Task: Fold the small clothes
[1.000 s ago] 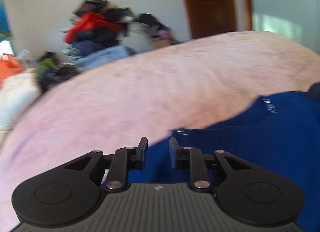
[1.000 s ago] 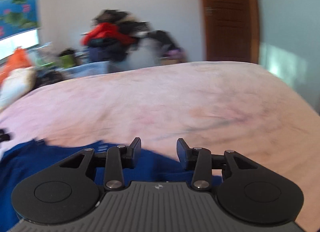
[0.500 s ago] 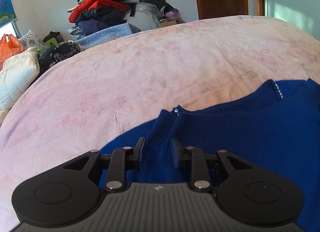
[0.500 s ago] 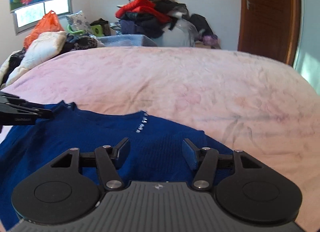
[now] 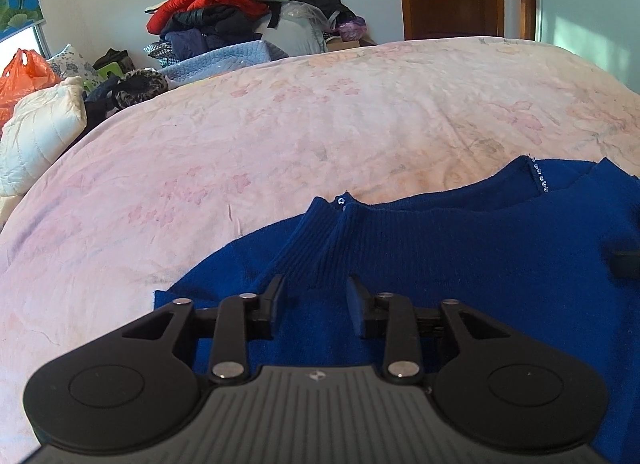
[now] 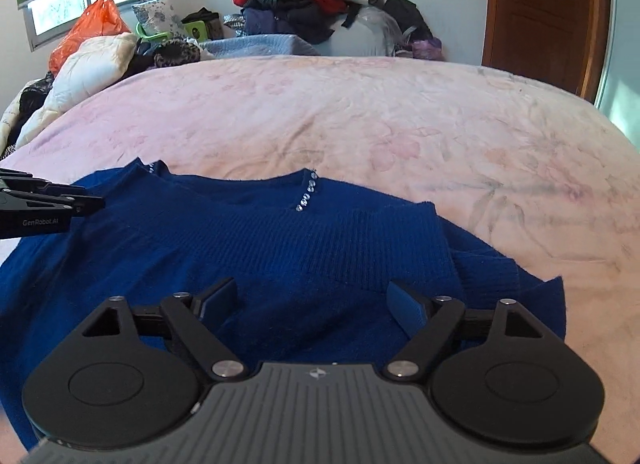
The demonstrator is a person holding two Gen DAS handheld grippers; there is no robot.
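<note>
Pink bedspread (image 6: 360,111) bears blue sweater (image 6: 280,244), hem cut off.

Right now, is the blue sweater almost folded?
Partly. The blue sweater lies on the pink bed cover with both sleeves already turned in over its body. Nothing is in hand: the left tool and right tool sit open above it. The body's final fold is left.

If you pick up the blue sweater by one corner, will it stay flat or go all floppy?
Probably floppy: the blue sweater is soft ribbed knit, already folded and rumpled on the bed. It likely drapes and unfolds when lifted. Its fuzzy surface probably grips rather than slips.
</note>
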